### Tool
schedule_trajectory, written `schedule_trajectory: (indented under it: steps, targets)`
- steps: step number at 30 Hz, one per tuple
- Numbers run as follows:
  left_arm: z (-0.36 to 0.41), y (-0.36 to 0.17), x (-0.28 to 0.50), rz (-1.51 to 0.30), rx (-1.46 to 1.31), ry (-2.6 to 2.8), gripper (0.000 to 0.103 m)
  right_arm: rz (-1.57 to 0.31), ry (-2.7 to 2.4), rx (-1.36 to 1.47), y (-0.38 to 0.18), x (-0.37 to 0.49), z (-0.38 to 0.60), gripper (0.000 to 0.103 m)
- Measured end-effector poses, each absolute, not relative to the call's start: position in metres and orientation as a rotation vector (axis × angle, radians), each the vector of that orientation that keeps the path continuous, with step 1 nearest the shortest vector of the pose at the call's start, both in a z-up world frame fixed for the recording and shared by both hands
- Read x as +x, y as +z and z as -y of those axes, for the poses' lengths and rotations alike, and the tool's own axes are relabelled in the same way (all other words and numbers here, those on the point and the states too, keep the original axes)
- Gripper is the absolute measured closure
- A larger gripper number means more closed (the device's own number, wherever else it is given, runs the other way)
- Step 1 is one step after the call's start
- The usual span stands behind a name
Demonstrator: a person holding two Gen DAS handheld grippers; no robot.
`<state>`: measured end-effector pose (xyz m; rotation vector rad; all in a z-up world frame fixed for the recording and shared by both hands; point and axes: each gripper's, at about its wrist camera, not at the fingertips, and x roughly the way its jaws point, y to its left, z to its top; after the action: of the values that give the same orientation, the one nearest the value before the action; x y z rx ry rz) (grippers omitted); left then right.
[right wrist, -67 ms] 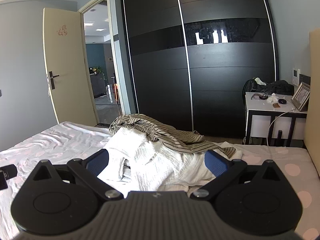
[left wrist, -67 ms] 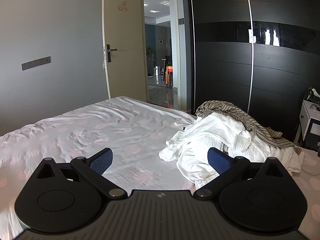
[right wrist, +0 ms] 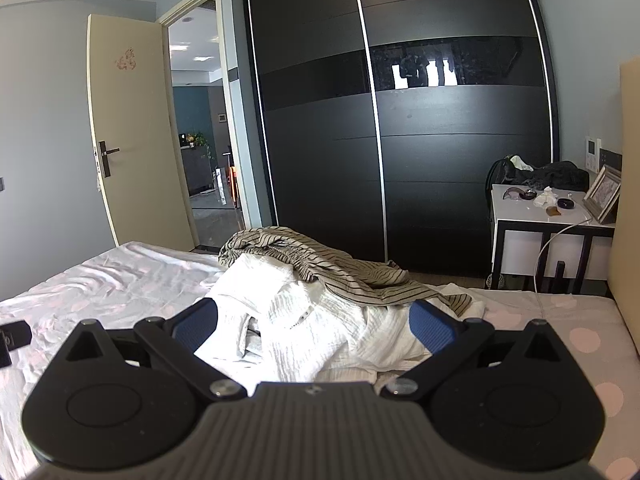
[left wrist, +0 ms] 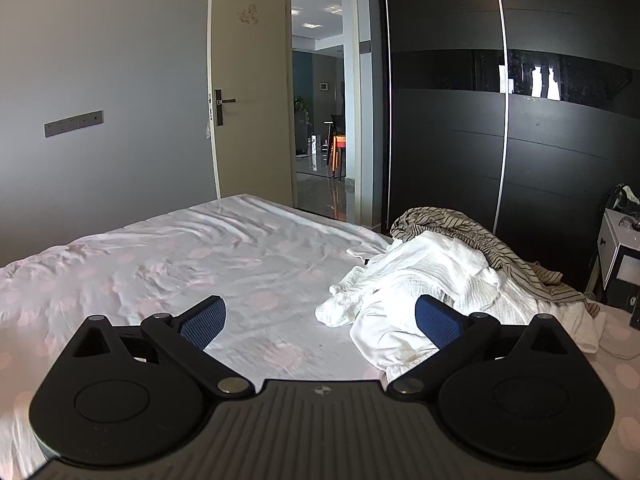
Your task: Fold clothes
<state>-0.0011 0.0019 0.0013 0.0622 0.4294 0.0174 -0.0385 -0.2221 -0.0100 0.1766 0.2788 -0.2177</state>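
Note:
A crumpled white garment [left wrist: 420, 280] [right wrist: 304, 320] lies in a heap on the bed, with a beige black-striped garment [left wrist: 472, 232] [right wrist: 340, 264] draped over its far side. My left gripper [left wrist: 320, 320] hovers open above the sheet, the heap's near edge by its right fingertip. My right gripper [right wrist: 314, 322] is open too, held above and just short of the white heap, which fills the gap between its blue pads. Neither gripper holds anything.
The bed [left wrist: 160, 264] has a rumpled white sheet with pale pink dots. A black sliding wardrobe [right wrist: 400, 120] stands behind it, an open door [left wrist: 248, 100] to the left, and a cluttered white nightstand [right wrist: 552, 224] with a cable at the right.
Both views have shifted very slightly; the clothes heap lies as before and both grippers stay open.

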Motion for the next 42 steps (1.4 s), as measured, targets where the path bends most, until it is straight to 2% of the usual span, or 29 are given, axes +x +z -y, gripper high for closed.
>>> schedule_trajectory:
  steps: [11,42]
  targets:
    - [0.002,0.006,-0.005,-0.392,0.033,0.018,0.001,-0.305,-0.194,0.075,-0.008,-0.039,0.202,0.001]
    - [0.001,-0.005,-0.004,-0.446,0.065,0.034,0.001,-0.342,-0.164,0.079,-0.019,-0.038,0.209,0.001]
